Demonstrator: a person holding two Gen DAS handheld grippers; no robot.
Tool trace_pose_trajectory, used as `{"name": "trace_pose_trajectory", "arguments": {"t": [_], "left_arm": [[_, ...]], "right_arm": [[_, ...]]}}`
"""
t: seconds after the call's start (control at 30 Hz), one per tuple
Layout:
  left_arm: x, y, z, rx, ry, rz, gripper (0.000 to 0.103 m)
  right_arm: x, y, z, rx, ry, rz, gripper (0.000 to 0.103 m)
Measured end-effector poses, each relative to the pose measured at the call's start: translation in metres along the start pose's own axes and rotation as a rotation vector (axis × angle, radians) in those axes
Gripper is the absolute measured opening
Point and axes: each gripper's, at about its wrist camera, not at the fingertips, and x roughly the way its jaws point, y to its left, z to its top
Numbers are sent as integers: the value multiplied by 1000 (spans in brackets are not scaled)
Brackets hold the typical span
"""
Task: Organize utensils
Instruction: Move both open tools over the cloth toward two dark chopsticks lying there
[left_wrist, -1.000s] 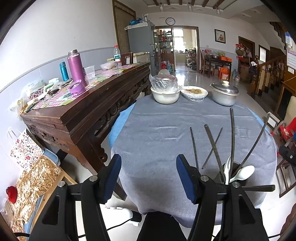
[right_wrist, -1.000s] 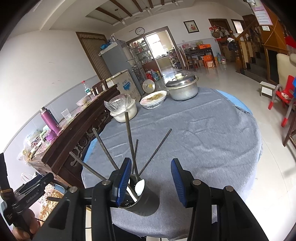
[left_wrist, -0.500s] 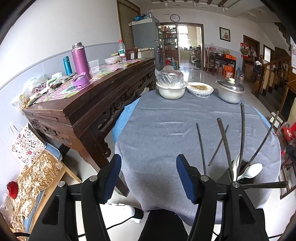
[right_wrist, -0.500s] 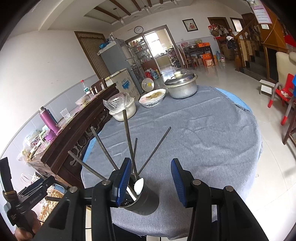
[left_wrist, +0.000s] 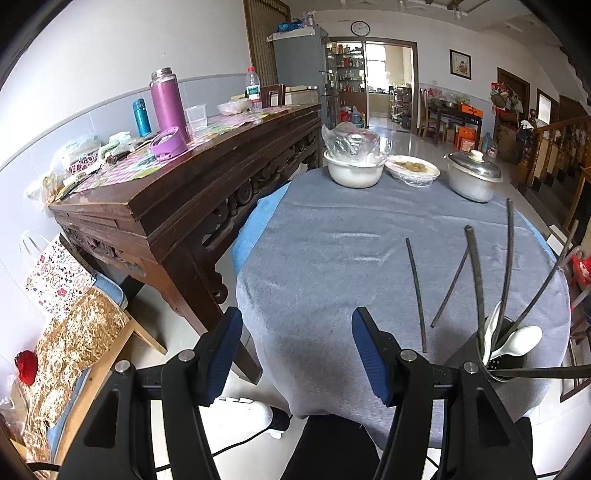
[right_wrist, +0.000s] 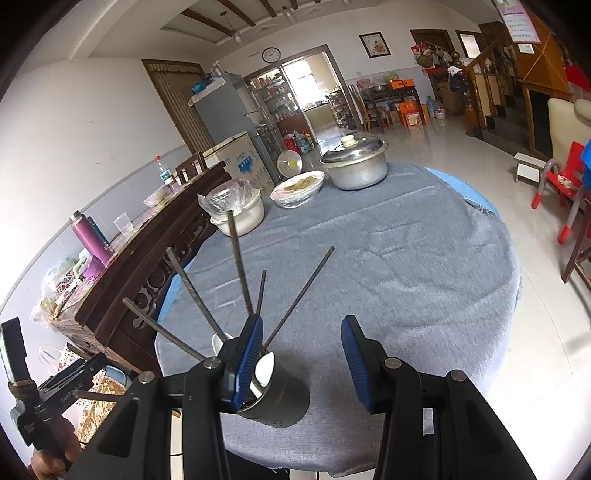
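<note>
A dark metal utensil holder (right_wrist: 275, 398) stands at the near edge of the round table with the grey cloth (right_wrist: 406, 266). It holds several dark chopsticks (right_wrist: 240, 269) fanned out and white spoons (right_wrist: 264, 369). The holder also shows in the left wrist view (left_wrist: 506, 354), with chopsticks (left_wrist: 476, 280) and a white spoon (left_wrist: 517, 341). My left gripper (left_wrist: 295, 354) is open and empty, off the table's near left edge. My right gripper (right_wrist: 301, 365) is open and empty, just right of the holder, its left finger in front of the rim.
A white bowl under plastic (left_wrist: 352, 166), a covered dish (left_wrist: 412, 170) and a lidded metal pot (left_wrist: 472, 179) sit at the table's far edge. A dark wooden sideboard (left_wrist: 184, 192) with a purple flask (left_wrist: 166, 103) stands left. Bags lie on the floor at lower left.
My left gripper has drifted back and left, so the holder sits further right in its view. The right gripper has barely moved. Both stay open.
</note>
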Motion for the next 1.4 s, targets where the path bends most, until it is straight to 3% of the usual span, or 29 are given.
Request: {"name": "trace_pose_trajectory", "arguments": {"t": [0.53, 0.93, 1.17, 1.4], "left_arm": [[46, 15, 1, -44, 80, 26, 62], [122, 40, -12, -115, 253, 70, 62], [161, 45, -22, -139, 351, 115, 62], [171, 32, -2, -99, 319, 136, 62]], "right_arm": [[33, -16, 4, 29, 61, -34, 47], [69, -39, 15, 62, 113, -94, 47], [107, -61, 24, 109, 175, -94, 47], [183, -72, 59, 142, 321, -37, 47]]}}
